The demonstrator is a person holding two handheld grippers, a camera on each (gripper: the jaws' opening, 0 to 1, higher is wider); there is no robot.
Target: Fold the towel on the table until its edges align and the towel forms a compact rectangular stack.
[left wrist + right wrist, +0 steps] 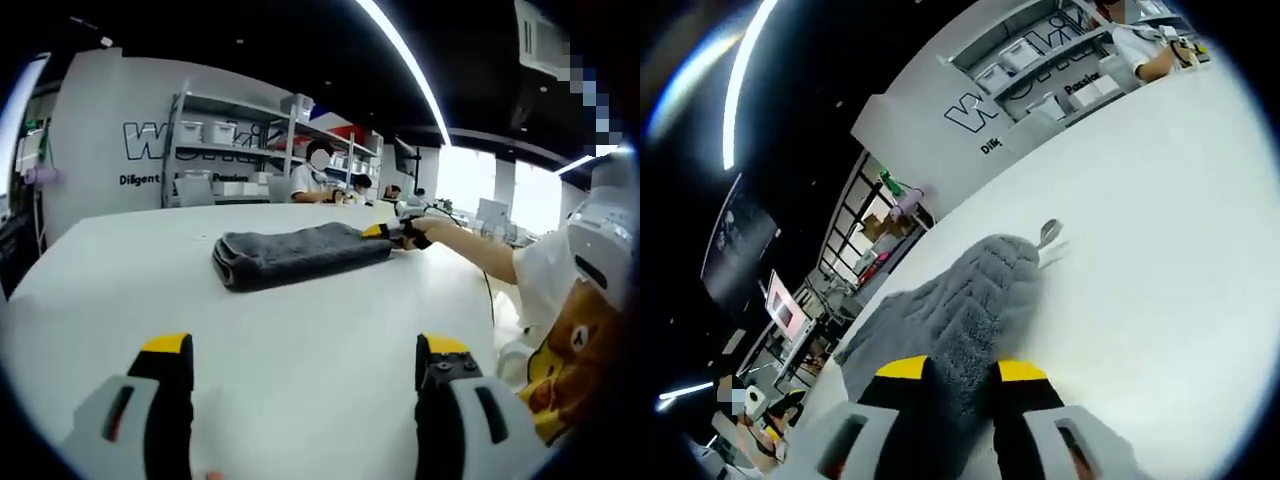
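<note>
A dark grey towel (pixel 300 255) lies folded into a long, thick strip on the white table (pixel 120 290). In the left gripper view my left gripper (pixel 305 350) stands open, its yellow-tipped jaws wide apart over bare table, well short of the towel. My right gripper (pixel 382 232), held in a person's hand, is at the towel's right end. In the right gripper view, the fluffy towel (pixel 960 300) runs between the jaws of my right gripper (pixel 962 370), which is shut on that end. A small white tag (pixel 1050 240) sticks out at the towel's far end.
Metal shelves (pixel 235 145) with white bins stand beyond the table's far edge, in front of a lettered wall. People sit at the back (pixel 318 180). The person's arm (pixel 480 250) and printed shirt (pixel 565 350) are on the right side.
</note>
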